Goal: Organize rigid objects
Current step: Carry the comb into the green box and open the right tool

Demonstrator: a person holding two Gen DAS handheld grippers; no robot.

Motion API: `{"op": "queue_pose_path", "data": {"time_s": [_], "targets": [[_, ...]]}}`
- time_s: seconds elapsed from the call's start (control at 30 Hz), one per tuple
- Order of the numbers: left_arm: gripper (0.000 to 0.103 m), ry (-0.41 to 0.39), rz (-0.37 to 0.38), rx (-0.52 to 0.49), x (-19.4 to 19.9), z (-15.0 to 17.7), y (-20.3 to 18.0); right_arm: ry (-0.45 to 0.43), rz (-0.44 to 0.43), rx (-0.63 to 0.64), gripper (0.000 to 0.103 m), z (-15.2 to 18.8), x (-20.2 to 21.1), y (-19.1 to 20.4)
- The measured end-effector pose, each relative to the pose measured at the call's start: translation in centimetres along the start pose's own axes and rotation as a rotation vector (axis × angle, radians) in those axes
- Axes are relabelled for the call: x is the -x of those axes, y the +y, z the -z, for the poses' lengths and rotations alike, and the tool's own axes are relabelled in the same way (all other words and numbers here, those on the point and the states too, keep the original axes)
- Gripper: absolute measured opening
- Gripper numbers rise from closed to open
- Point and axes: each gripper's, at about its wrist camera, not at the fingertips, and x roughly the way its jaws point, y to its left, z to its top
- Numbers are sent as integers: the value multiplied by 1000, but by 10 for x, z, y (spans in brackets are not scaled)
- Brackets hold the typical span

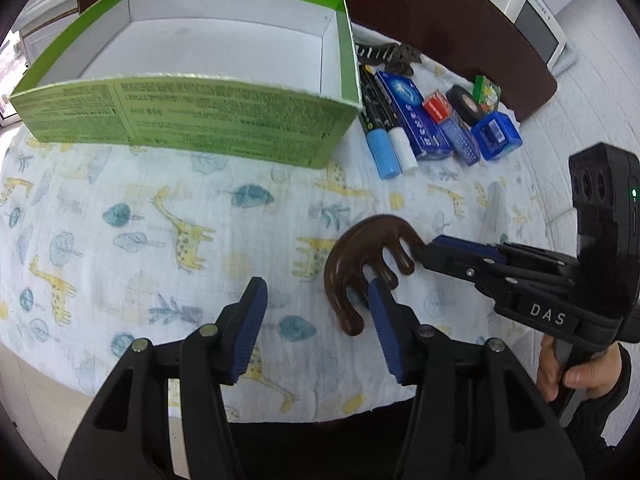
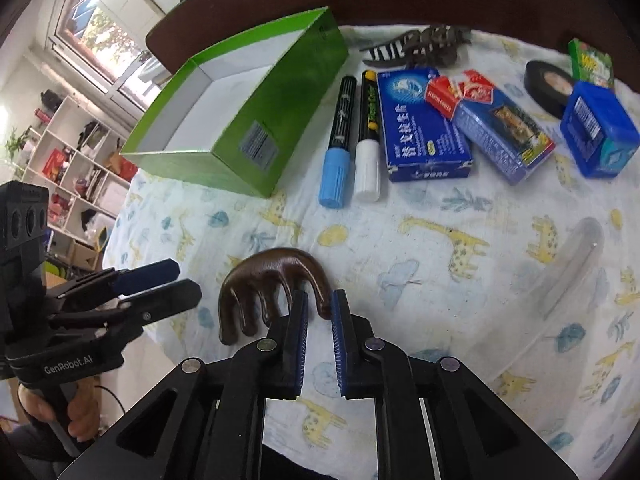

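A brown wooden hand-shaped comb lies on the giraffe-print cloth; it also shows in the right wrist view. My right gripper is shut on the comb's outermost prong; it shows at the right of the left wrist view. My left gripper is open and empty, its right fingertip beside the comb; it shows at the left of the right wrist view. An empty green box stands at the back left, also in the right wrist view.
Right of the box lie two markers, a blue card box, a red and blue pack, black tape, a blue plastic box, a small green box and a dark hair claw. A clear tube lies right.
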Motion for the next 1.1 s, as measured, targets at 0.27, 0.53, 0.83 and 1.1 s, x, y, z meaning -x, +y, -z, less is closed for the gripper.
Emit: {"op": "queue_pose_path", "data": {"time_s": [0.27, 0.53, 0.83, 1.1], "targets": [[45, 41, -7, -55, -19, 5, -18, 37, 52, 139, 46, -6, -15, 10], [33, 15, -17, -93, -20, 1, -24, 60, 97, 215, 35, -1, -20, 26], [33, -108, -36, -143, 19, -14, -33, -58, 119, 221, 34, -11, 12, 42], [33, -238, -95, -163, 66, -45, -14, -175, 77, 243, 34, -46, 34, 76]]}}
